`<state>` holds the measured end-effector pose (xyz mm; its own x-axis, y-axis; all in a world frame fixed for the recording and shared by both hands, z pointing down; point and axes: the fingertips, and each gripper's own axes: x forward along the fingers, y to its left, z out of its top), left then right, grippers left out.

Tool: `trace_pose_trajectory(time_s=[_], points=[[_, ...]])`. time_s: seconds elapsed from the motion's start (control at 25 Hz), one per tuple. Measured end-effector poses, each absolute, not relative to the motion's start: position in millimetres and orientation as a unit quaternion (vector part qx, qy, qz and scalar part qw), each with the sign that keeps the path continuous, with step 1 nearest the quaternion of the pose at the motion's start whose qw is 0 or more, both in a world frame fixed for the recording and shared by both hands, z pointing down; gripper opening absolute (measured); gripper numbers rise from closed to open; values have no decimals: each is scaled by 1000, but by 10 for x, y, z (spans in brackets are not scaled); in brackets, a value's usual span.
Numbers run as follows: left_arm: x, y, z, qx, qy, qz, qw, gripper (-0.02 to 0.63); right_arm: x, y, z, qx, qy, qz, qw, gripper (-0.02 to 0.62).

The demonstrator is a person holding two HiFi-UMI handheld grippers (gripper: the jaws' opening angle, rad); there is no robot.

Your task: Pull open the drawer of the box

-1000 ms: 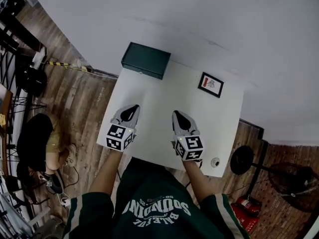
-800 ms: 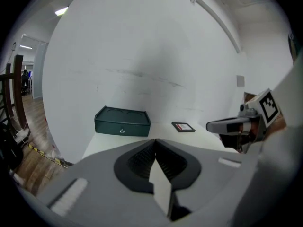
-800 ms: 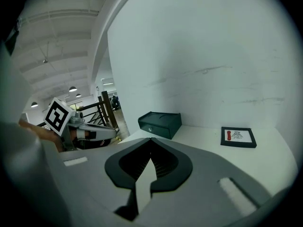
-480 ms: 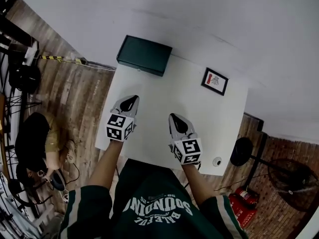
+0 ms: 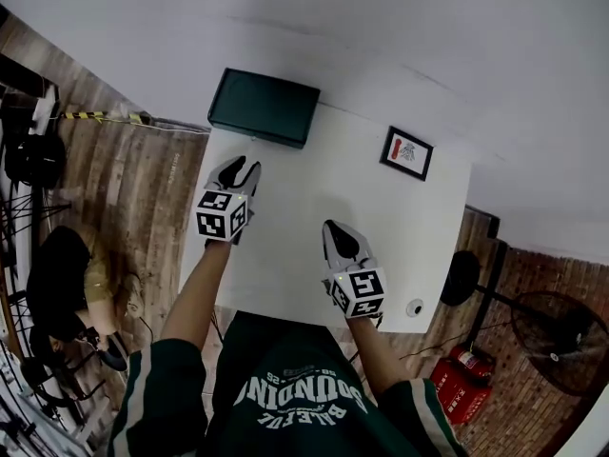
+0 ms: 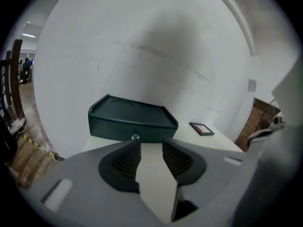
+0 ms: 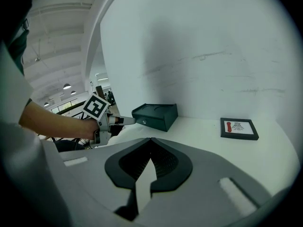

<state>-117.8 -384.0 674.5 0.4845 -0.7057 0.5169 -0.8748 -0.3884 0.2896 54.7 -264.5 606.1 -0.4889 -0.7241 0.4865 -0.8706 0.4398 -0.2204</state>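
The white bench (image 5: 304, 188) carries everything, and both tools sit over its near half. The dark green box (image 5: 264, 108) stands at the far edge against the wall, straight ahead of the left tool (image 6: 151, 143) and near it. From the right tool (image 7: 150, 141) it lies ahead, off to the left and well apart. A small framed picture (image 5: 406, 153) lies flat ahead of the right tool, no part of the job.

The left tool is released, its ribbed pads spread with only bare bench showing between them, and it points at the drawer front (image 6: 118, 129). The right tool is clenched on nothing, its tips meeting.

We judge the box to be rigid and fairly light, with a hard moulded shell and a recessed top. On this smooth bench it may well slide toward us instead of letting the drawer run out, so the idle right tool could press down on the lid to brace it.

The only place to take hold is the small shiny knob (image 6: 135, 137) at the middle of the drawer front, just beyond the left tool's tips. It looks round, hard and slippery, so we would close the pads squarely behind its head and pull straight back
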Motion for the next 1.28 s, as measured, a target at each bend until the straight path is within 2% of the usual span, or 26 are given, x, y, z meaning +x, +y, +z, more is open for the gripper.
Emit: trace_pose_trajectory(time_s=[0.52,1.28], points=[[-1270,-4412,7223,779,-490,121,372,149,670,-2525,6211,493,-815,249,173,2],[-1333,-4280,7246,766,-487,111,405,129,723,-2378,6197,497,-812,257,168,2]])
